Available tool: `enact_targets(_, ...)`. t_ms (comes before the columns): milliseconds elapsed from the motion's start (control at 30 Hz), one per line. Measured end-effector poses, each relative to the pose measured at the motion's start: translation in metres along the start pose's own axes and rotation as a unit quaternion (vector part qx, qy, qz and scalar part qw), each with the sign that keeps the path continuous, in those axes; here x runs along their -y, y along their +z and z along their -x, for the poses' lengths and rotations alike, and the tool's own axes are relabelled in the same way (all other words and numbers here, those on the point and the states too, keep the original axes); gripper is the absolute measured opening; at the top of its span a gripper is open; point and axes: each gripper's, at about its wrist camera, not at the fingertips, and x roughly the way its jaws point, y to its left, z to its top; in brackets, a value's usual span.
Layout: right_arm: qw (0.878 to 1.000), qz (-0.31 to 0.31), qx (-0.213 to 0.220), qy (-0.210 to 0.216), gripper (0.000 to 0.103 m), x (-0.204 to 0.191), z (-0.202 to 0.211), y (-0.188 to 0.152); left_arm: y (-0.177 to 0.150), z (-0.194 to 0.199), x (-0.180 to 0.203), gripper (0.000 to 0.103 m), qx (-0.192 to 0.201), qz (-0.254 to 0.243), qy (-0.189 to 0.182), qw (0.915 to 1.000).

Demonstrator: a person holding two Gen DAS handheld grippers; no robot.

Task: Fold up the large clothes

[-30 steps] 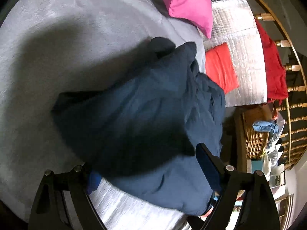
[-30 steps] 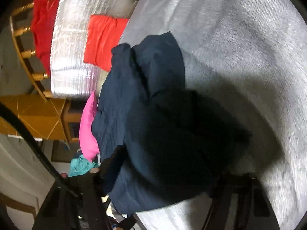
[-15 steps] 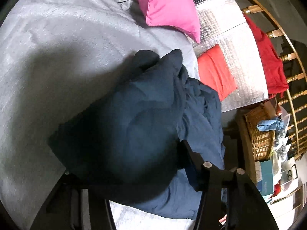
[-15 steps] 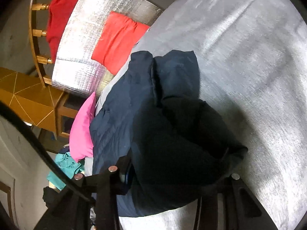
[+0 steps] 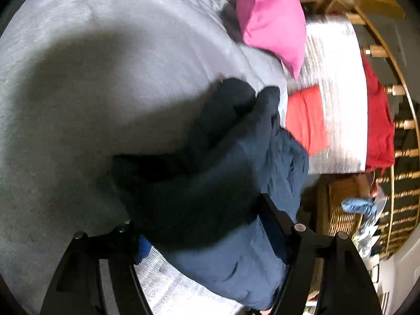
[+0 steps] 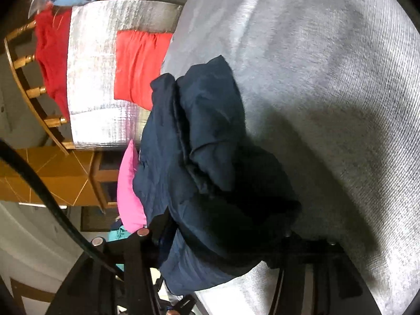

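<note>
Fingers of both grippers stand partly spread and are opening, each pair straddling the near edge of a navy garment that lies bunched on a grey bed. Left gripper: the right-hand finger lies against the cloth, the left-hand one is mostly hidden beneath a dark fold, so whether the pads press the fabric cannot be told. Right gripper: its left-hand finger touches the garment's side, while the other is lost in shadow under the bundle; again the grip cannot be judged.

Progress, as a judgement: the garment is gathered into a thick, layered bundle at the bed's edge, with one flap laid over the rest, so at least one fold seems made. The outline is uneven and lumpy; squaring the edges and flattening, and perhaps a further fold, appear to remain.

Beyond it lie a pink pillow and a red cloth on a silver sheet.
</note>
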Motion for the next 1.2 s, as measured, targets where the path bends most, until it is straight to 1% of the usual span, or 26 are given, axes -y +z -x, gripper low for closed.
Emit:
enact_targets(67, 1.0, 0.01, 0.006, 0.0, 0.056, 0.001, 0.001, 0.001, -0.002, -0.003, 0.004, 0.071, 0.007, -0.014, 0.005, 0.9999)
enact_targets(133, 1.0, 0.02, 0.01, -0.004, 0.05, -0.003, -0.004, 0.0, -0.004, -0.005, 0.008, 0.062, 0.017, -0.028, 0.013, 0.9994)
enact_targets(167, 1.0, 0.025, 0.013, -0.009, 0.047, -0.003, -0.004, -0.001, -0.004, -0.006, 0.01, 0.061, 0.02, -0.032, 0.015, 0.9992)
enact_targets(233, 0.999, 0.037, 0.017, -0.014, 0.043, -0.005, -0.003, -0.003, -0.003, -0.007, 0.01, 0.052, 0.024, -0.033, 0.009, 0.9991)
enact_targets(267, 0.999, 0.047, 0.02, -0.018, 0.04, -0.01, -0.003, -0.005, -0.003, -0.006, 0.011, 0.049, 0.025, -0.036, 0.006, 0.999)
enact_targets(333, 0.996, 0.076, 0.03, -0.026, 0.037, -0.021, 0.001, -0.01, -0.003, -0.004, 0.016, 0.037, 0.031, -0.056, 0.004, 0.9979)
enact_targets(433, 0.993, 0.104, 0.041, -0.029, 0.034, -0.031, 0.01, -0.017, -0.004, 0.0, 0.023, 0.029, 0.036, -0.079, -0.002, 0.9962)
enact_targets(533, 0.991, 0.122, 0.052, -0.029, 0.033, -0.042, 0.013, -0.021, -0.004, 0.007, 0.028, 0.025, 0.039, -0.095, -0.012, 0.9947)
enact_targets(633, 0.988, 0.141, 0.062, -0.028, 0.033, -0.046, 0.023, -0.03, -0.005, 0.014, 0.032, 0.023, 0.04, -0.11, -0.014, 0.993)
enact_targets(700, 0.988, 0.142, 0.062, -0.025, 0.033, -0.046, 0.027, -0.034, -0.006, 0.018, 0.033, 0.023, 0.036, -0.118, -0.01, 0.9923)
enact_targets(767, 0.989, 0.136, 0.054, -0.032, 0.033, -0.043, 0.025, -0.034, -0.003, 0.015, 0.028, 0.024, 0.018, -0.114, 0.007, 0.9933)
enact_targets(800, 0.991, 0.121, 0.04, -0.046, 0.034, -0.036, 0.021, -0.03, -0.001, 0.01, 0.026, 0.026, 0.008, -0.109, 0.016, 0.9938)
enact_targets(833, 0.993, 0.099, 0.021, -0.061, 0.038, -0.028, 0.014, -0.025, 0.001, 0.007, 0.025, 0.033, 0.001, -0.105, 0.024, 0.9942)
enact_targets(867, 0.995, 0.076, 0.011, -0.065, 0.047, -0.023, 0.009, -0.021, 0.003, 0.004, 0.022, 0.039, -0.004, -0.099, 0.036, 0.9944)
enact_targets(900, 0.997, 0.042, 0.004, -0.059, 0.049, -0.014, 0.008, -0.017, 0.005, 0.003, 0.02, 0.047, -0.007, -0.089, 0.043, 0.995)
enact_targets(933, 0.999, 0.015, -0.002, -0.039, 0.049, -0.007, 0.01, -0.014, 0.006, 0.002, 0.018, 0.056, -0.009, -0.08, 0.048, 0.9956)
enact_targets(967, 0.999, 0.013, -0.004, -0.035, 0.05, -0.007, 0.012, -0.013, 0.008, 0.002, 0.017, 0.06, -0.009, -0.07, 0.052, 0.9962)
enact_targets(1033, 0.999, 0.014, -0.003, -0.034, 0.054, -0.008, 0.014, -0.011, 0.012, 0.002, 0.012, 0.073, -0.012, -0.051, 0.059, 0.9969)
enact_targets(1100, 0.999, 0.013, -0.007, -0.031, 0.055, -0.007, 0.017, -0.008, 0.015, 0.004, 0.008, 0.074, -0.014, -0.035, 0.046, 0.9982)
enact_targets(1167, 1.0, 0.01, -0.006, -0.025, 0.055, -0.007, 0.02, -0.005, 0.017, 0.01, 0.005, 0.074, -0.005, -0.022, 0.03, 0.9993)
enact_targets(1200, 1.0, 0.006, -0.003, -0.017, 0.057, -0.006, 0.023, -0.002, 0.018, 0.013, 0.004, 0.074, 0.001, -0.017, 0.022, 0.9996)
